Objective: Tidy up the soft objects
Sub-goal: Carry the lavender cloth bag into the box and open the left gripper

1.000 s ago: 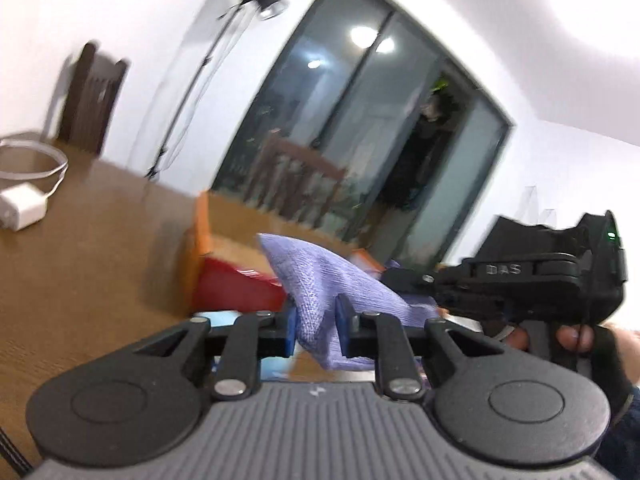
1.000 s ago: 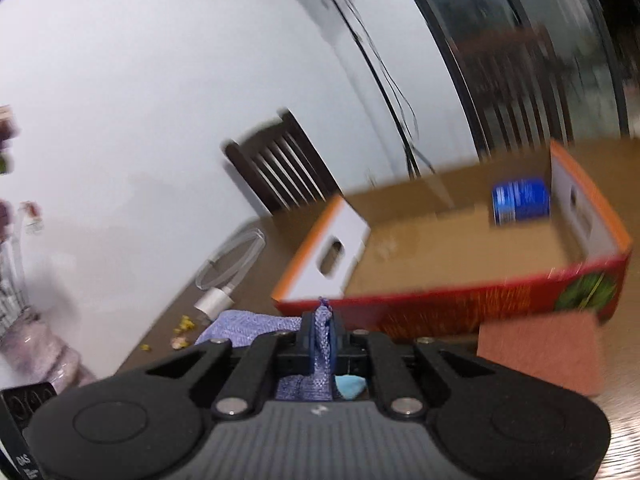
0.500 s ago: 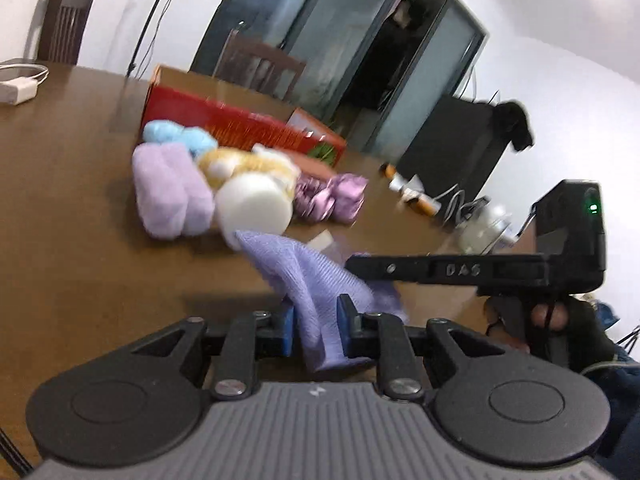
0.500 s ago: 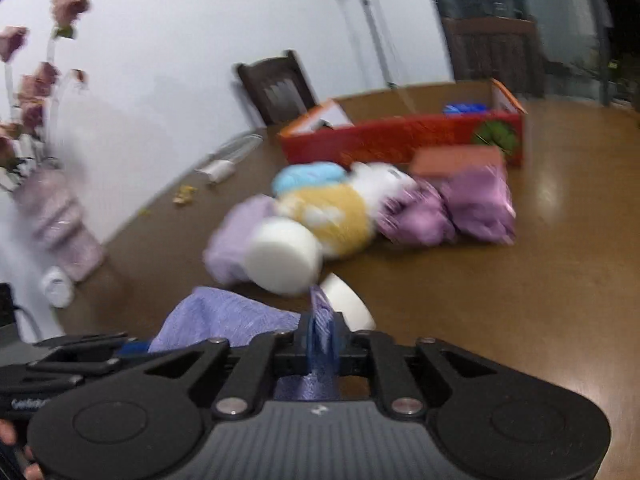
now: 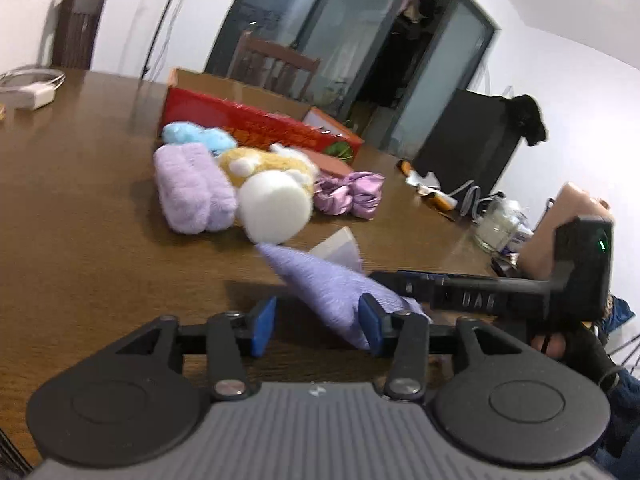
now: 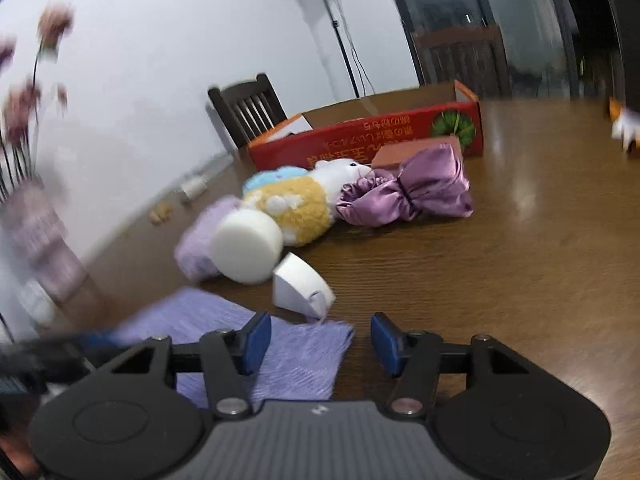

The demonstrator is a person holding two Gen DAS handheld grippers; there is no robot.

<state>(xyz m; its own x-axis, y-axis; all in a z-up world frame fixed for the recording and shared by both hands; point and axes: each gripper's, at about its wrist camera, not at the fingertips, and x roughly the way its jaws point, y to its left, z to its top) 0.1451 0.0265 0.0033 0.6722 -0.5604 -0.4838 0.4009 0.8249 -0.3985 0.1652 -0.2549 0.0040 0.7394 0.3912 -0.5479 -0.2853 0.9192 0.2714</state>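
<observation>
Now both jaws just opening, apart; lilac cloth (image 6: 280, 344) loose between; flower vase (image 6: 36, 220) only right view.

Both the left gripper (image 5: 316, 326) and right gripper (image 6: 318, 342) angle downward — jaws just opened, pads apart.

Glossy grained wood on the desk (image 6: 500, 260); ribbed lilac cloth (image 6: 296, 356); shiny purple satin bundle (image 6: 416, 192); fluffy plush toy (image 6: 296, 208); matt foam cylinder (image 6: 244, 246); printed cardboard box (image 6: 360, 140).
</observation>
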